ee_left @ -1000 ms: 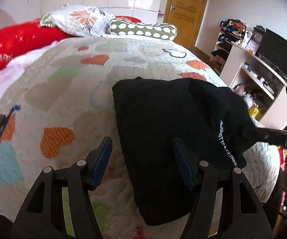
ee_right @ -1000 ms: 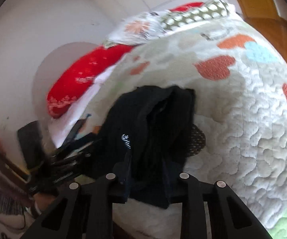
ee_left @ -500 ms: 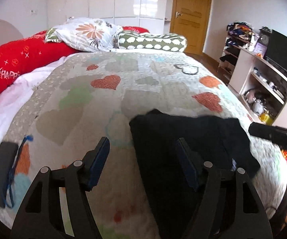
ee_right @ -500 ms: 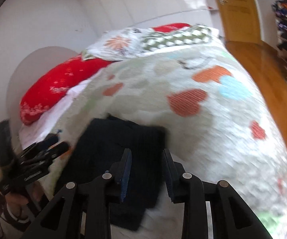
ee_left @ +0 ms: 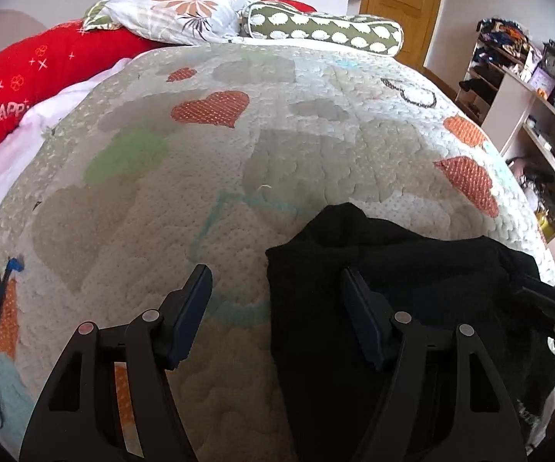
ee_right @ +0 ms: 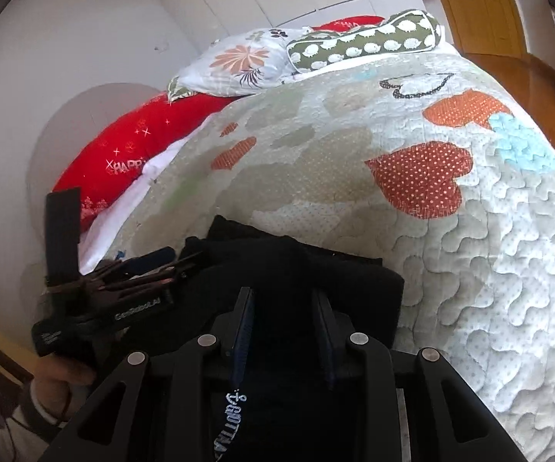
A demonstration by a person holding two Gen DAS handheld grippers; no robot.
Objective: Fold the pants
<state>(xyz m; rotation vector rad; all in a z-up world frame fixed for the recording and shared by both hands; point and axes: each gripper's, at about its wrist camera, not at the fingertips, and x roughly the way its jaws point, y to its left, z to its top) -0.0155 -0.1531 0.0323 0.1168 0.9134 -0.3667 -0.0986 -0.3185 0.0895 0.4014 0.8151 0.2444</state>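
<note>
Lying in a folded black heap, the pants sit at the near edge of the bed
Left gripper is lower and closer than before, wide open, one finger over soft dark cloth; right gripper stays partly open, holding nothing, above the pants; the quilt is bumpy with hearts

The red pillow carries white lettering — "HAPP", the rest hidden. White lettering on the black pants is only partly legible. The left gripper bears small unreadable white print.
</note>
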